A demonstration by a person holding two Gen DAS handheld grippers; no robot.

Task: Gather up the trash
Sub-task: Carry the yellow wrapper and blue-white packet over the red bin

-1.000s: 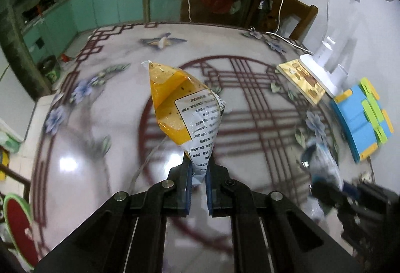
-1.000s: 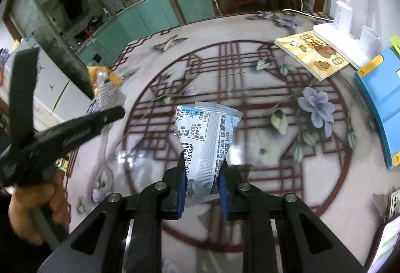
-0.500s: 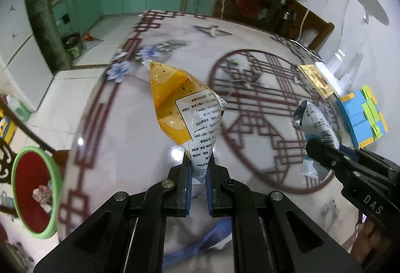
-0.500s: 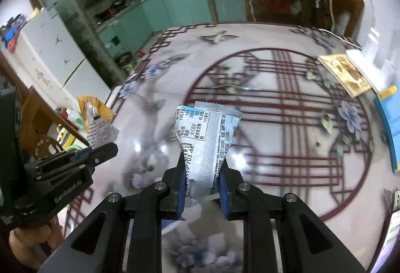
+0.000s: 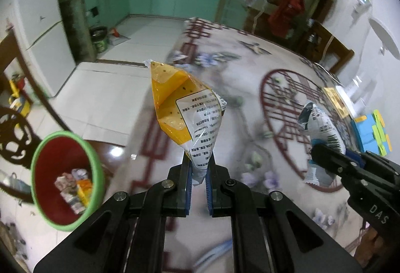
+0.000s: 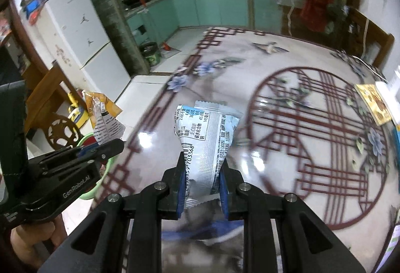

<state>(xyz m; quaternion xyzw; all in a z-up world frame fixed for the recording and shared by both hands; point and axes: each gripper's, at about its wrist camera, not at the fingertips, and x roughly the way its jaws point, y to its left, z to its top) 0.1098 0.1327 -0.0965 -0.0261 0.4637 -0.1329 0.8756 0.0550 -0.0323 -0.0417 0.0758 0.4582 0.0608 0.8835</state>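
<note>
- The left gripper (image 5: 198, 170), clamped on a yellow wrapper (image 5: 185, 113), has swung over; the bin (image 5: 66, 180) now sits lower-left, ready for dropping.
- The right gripper (image 6: 202, 185) stays clamped on a silver wrapper (image 6: 205, 138).

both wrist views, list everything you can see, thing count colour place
yellow wrapper: 1, yellow and white, pinched in left gripper
pale blue wrapper: 1, silver-blue, pinched in right gripper
bin: 1, green rim, red inside, on the floor left of the table, trash in it
table: 1, glossy, red lattice and flower pattern
booklet: 1, yellow, table's right edge
blue tray: 1, blue with green tabs, right edge
fridge: 1, white, back left
left gripper: 1, black, blue pads
right gripper: 1, black, blue pads
</note>
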